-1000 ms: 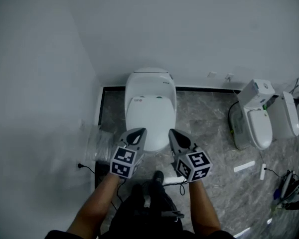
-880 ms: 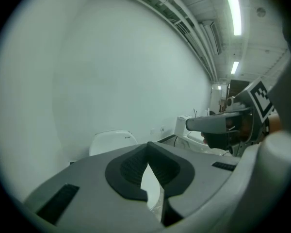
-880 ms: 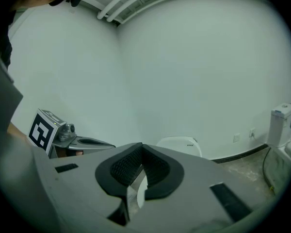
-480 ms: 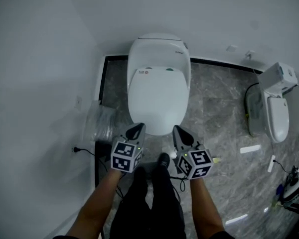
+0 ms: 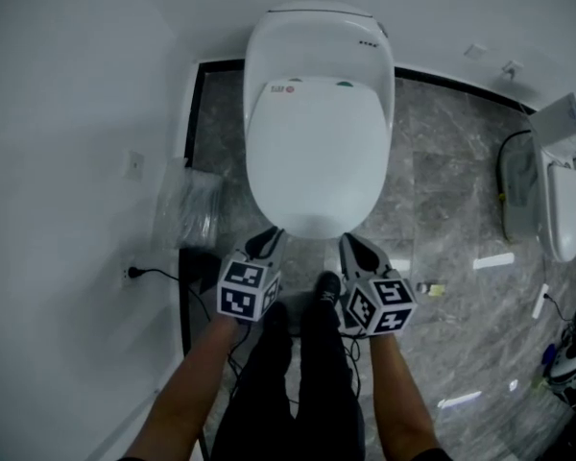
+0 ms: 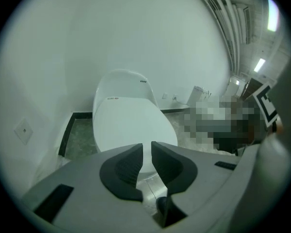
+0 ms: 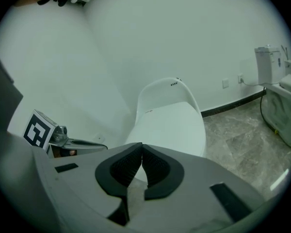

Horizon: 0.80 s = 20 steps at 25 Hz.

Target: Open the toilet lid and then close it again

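The white toilet stands against the back wall with its lid point(image 5: 317, 152) down. Both grippers hover just in front of its front rim, apart from it. My left gripper point(image 5: 266, 241) has just been opening: a narrow gap shows between its pads, with nothing in it. In the left gripper view this gripper point(image 6: 146, 149) points at the lid point(image 6: 131, 125). My right gripper point(image 5: 358, 248) is shut and empty. The right gripper view shows that gripper point(image 7: 141, 149) with pads pressed together before the lid point(image 7: 172, 125).
A white wall runs close along the left, with a clear plastic bundle point(image 5: 187, 214) and a plugged-in black cable point(image 5: 139, 274) at its foot. A second toilet point(image 5: 557, 190) and loose parts point(image 5: 492, 260) lie on the marble floor to the right. The person's dark-trousered legs point(image 5: 307, 373) stand below the grippers.
Both grippers have sunk toward the toilet's front rim. The head camera has leaned in, so the toilet fills more of the view.
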Tool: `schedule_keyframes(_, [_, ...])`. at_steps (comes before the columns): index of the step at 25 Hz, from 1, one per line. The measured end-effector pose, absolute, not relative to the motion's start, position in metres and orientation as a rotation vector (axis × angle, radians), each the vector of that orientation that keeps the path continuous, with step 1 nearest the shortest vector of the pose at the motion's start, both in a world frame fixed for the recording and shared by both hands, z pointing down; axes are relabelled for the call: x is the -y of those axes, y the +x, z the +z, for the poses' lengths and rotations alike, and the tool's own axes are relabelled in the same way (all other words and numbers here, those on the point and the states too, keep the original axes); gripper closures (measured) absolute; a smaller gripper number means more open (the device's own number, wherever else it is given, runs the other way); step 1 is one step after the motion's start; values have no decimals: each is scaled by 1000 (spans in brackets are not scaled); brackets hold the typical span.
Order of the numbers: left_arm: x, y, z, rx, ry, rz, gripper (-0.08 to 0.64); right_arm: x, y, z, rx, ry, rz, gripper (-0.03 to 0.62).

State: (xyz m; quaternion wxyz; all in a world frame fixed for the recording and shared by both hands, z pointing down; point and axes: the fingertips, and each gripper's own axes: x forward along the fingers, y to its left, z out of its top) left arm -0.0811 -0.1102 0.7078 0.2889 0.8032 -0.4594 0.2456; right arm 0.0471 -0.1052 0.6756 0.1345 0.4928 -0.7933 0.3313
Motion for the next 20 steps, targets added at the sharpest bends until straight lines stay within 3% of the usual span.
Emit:
schedule_keyframes(5, [108, -86, 753, 1211, 2109, 646, 477, 102, 47, 723, 2255, 1466, 1037, 572])
schedule_keyframes(11, [101, -88, 793, 1182, 2035, 616, 441, 98, 51, 763, 2195, 1516, 1112, 483])
schedule_keyframes(15, [100, -87, 810, 1165, 2006, 599, 388, 102, 60, 780, 2150, 1592, 1147, 404])
schedule_keyframes(20, [105, -83, 822, 1141, 1956, 537, 271, 105, 72, 799, 2084, 1671, 1238, 342])
